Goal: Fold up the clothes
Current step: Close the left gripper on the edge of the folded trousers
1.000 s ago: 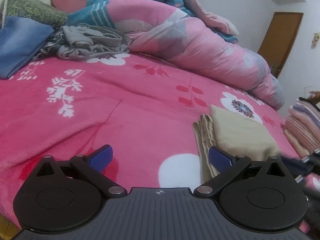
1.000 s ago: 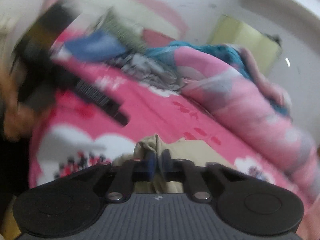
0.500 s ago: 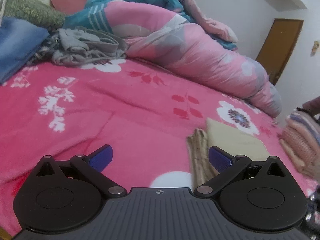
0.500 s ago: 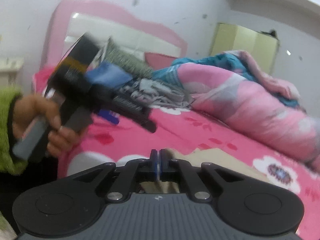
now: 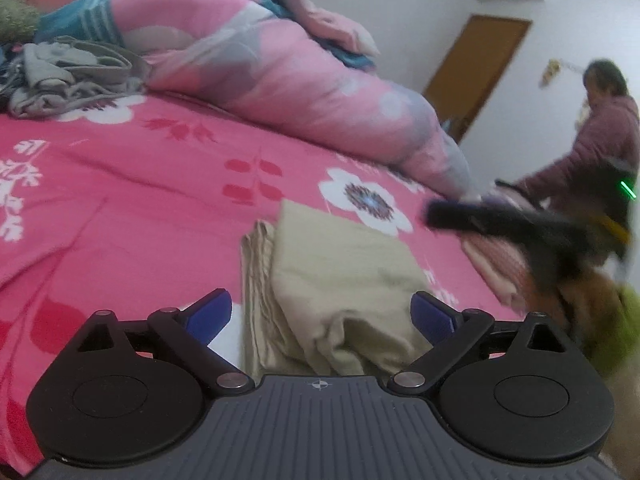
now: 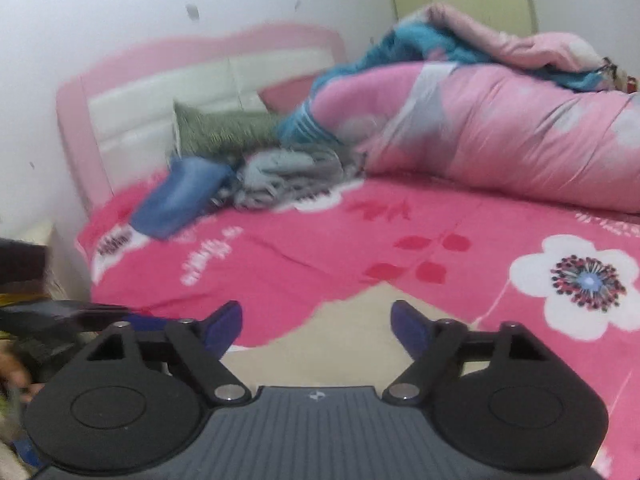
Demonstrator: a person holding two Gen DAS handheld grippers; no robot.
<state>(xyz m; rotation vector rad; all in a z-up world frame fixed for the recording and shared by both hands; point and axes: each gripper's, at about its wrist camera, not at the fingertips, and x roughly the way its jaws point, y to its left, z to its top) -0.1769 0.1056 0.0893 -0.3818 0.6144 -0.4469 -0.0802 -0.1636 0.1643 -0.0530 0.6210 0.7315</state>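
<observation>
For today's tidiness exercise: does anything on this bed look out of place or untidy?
Yes. A crumpled grey garment heap lies unfolded by the green pillow, unlike the neatly folded beige cloth nearer the camera.

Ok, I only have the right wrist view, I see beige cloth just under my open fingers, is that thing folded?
Observer: Yes. The left wrist view shows the beige garment folded into a neat block on the pink bedsheet.
Operator: Is the left gripper holding it?
Observer: No. The left gripper is open, with the garment's near end between its fingers.
Operator: Anything right of the garment?
Observer: A stack of folded pink clothes at the bed's edge, partly hidden by the blurred right gripper.
</observation>
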